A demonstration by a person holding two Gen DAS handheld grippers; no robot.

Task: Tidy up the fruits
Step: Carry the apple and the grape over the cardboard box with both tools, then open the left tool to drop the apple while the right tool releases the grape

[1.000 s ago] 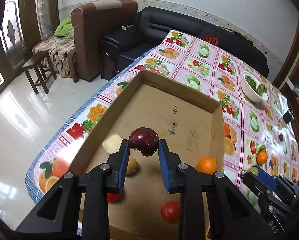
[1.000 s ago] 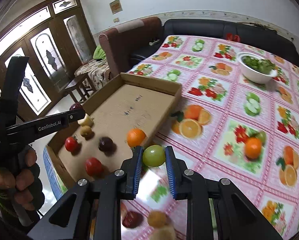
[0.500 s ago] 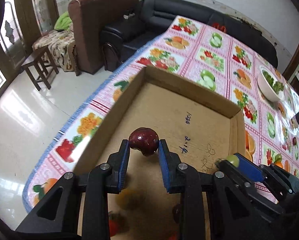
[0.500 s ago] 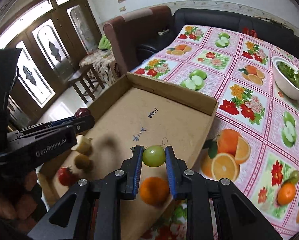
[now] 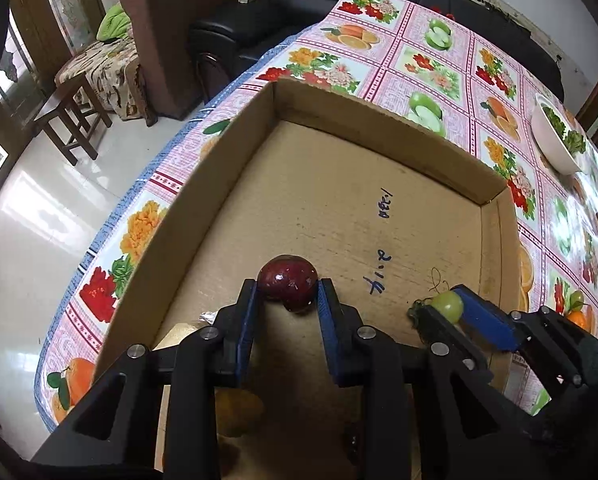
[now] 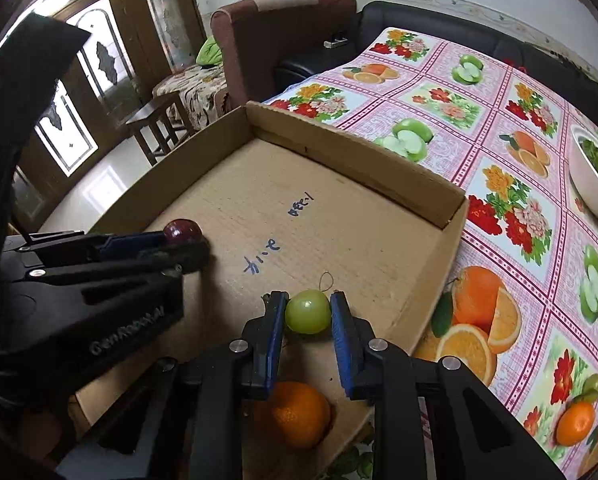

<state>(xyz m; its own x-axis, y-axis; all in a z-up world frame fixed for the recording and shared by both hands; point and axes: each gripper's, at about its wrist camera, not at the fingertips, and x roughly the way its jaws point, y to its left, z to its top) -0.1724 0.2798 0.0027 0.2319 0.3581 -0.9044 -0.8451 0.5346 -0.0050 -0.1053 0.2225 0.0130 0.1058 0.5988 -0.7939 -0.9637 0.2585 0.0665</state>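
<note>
Left tool (image 5: 287,295) clamps a dark red fruit (image 5: 287,283) between its tips; right tool (image 6: 308,314) clamps a green fruit (image 6: 308,311), both over the cardboard box (image 6: 339,168).

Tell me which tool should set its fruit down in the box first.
Left. The left tool holds the dark red fruit low over the bare cardboard box floor. The right tool holds the green fruit just beyond an orange.

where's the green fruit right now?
The green fruit is clamped in the right gripper over the cardboard box floor, beside the blue scribbles, with the orange below it nearer the camera. In the left wrist view it sits low right.
</note>
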